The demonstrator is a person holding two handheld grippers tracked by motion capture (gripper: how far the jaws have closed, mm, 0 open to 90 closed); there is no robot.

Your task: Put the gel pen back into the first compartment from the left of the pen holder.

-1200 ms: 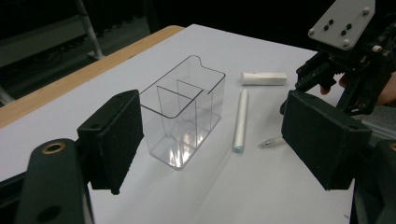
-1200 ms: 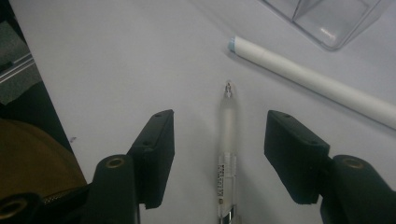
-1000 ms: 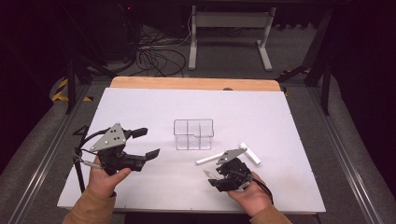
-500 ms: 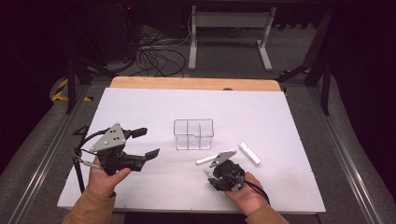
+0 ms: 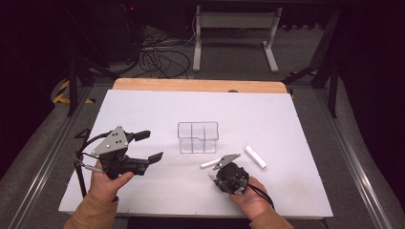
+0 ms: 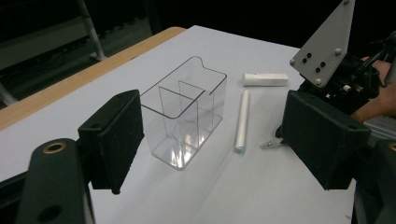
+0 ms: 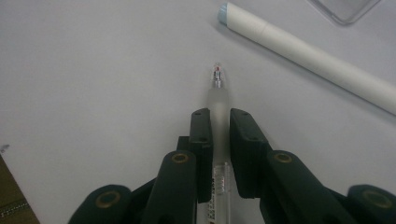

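Observation:
My right gripper (image 7: 219, 126) is shut on a frosted clear pen (image 7: 218, 100), whose tip sticks out past the jaws just above the white table sheet (image 5: 143, 109). Its jaws have just been closing onto the pen. In the high view the right gripper (image 5: 217, 179) points down at the front middle. A white marker (image 5: 210, 163) lies just beyond it, and a white block (image 5: 255, 156) lies to its right. A clear divided box (image 5: 198, 137) stands at the centre. My left gripper (image 5: 150, 145) hovers at the left, open and empty, facing the clear box (image 6: 187, 121).
A wooden strip (image 5: 200, 85) borders the far edge of the sheet. Beyond it are floor cables (image 5: 162, 57) and a metal stand (image 5: 234, 33). Metal rails (image 5: 47, 148) run along both sides of the table.
The right gripper's jaws closed from partly open to shut on the pen, and the hand shifted slightly left. The left gripper stayed still.

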